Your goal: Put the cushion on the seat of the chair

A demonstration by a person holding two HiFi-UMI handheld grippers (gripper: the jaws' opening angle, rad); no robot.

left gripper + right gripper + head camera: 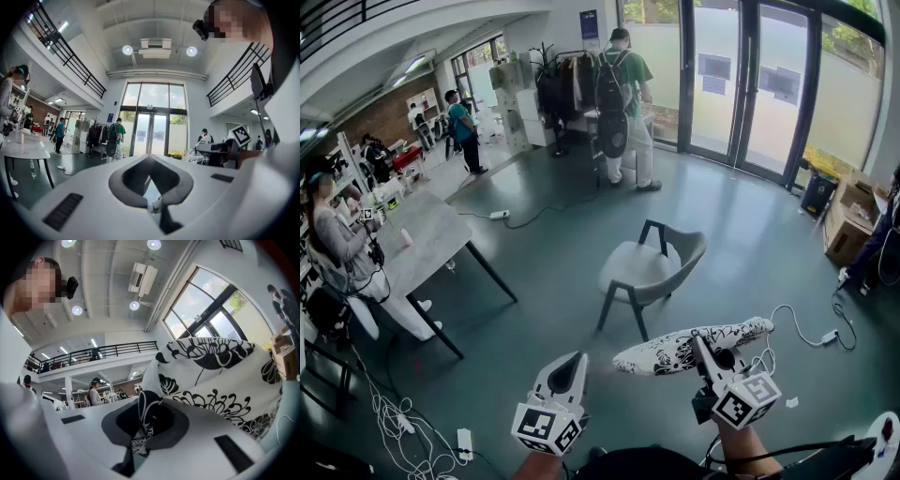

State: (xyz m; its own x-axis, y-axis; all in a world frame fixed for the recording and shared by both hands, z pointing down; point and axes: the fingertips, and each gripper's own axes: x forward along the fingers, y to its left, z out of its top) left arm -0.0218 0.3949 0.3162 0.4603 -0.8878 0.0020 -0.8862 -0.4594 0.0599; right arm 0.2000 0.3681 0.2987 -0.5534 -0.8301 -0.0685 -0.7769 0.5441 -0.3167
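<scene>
A grey chair [647,272] with dark legs stands on the floor ahead of me, and its seat is bare. The cushion [689,345], white with a black flower print, hangs flat in the air between me and the chair. My right gripper [705,354] is shut on its near edge. In the right gripper view the cushion [220,380] fills the right side, with a fold of it pinched in the right gripper [149,416]. My left gripper [570,367] is to the cushion's left, apart from it. In its own view the left gripper [149,180] is shut on nothing.
A grey table [422,239] stands at the left with a person [337,248] seated at it. Cables [806,328] trail on the floor to the chair's right and at the lower left. Cardboard boxes [848,220] sit by the glass doors. A person with a backpack [623,103] stands beyond the chair.
</scene>
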